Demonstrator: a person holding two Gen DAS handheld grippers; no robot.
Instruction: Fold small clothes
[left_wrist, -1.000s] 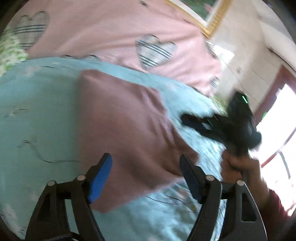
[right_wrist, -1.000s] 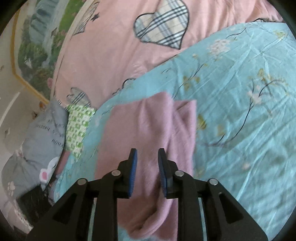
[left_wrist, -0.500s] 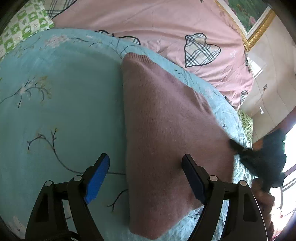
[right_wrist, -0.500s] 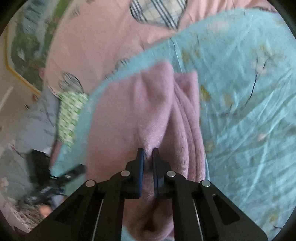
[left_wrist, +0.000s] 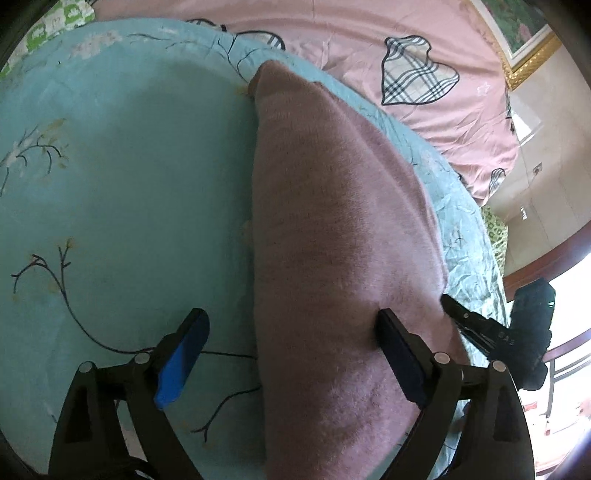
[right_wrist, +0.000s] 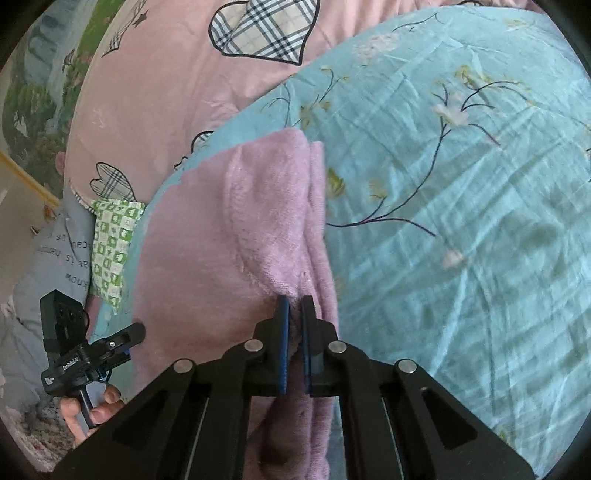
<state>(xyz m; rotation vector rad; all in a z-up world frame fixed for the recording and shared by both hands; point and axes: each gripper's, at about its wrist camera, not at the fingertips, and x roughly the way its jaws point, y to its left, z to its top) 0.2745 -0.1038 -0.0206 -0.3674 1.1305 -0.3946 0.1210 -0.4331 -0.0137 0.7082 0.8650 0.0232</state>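
Right wrist view: right tongs (right_wrist: 294, 314) clamped together on a pinch of pink knit (right_wrist: 207, 258), low centre of frame, blue pads nearly touching with fabric between. Knit spread on teal floral sheet (right_wrist: 461, 221), filling centre-left of frame, a loose flap and a ridged seam running up toward the pink heart-print cover (right_wrist: 177, 74) at top. Left tongs (right_wrist: 110, 345) visible at lower left, held by a hand (right_wrist: 92, 406), just beside the knit's edge.

Left wrist view: left tongs (left_wrist: 291, 354) wide apart and opening, straddling the knit's (left_wrist: 343, 240) left edge near bottom of frame; right pad on the fabric, left pad over bare sheet (left_wrist: 122, 184), nothing gripped. Right tongs (left_wrist: 458, 314) at lower right, nipping the knit's right edge.

Step in hand, by the look of it: taking hold of the near end at two points, one side secured, the other not yet. Next move calls for shutting on the left edge, catching every layer, then lifting both sides evenly toward the far end at top of frame without dragging the sheet along.
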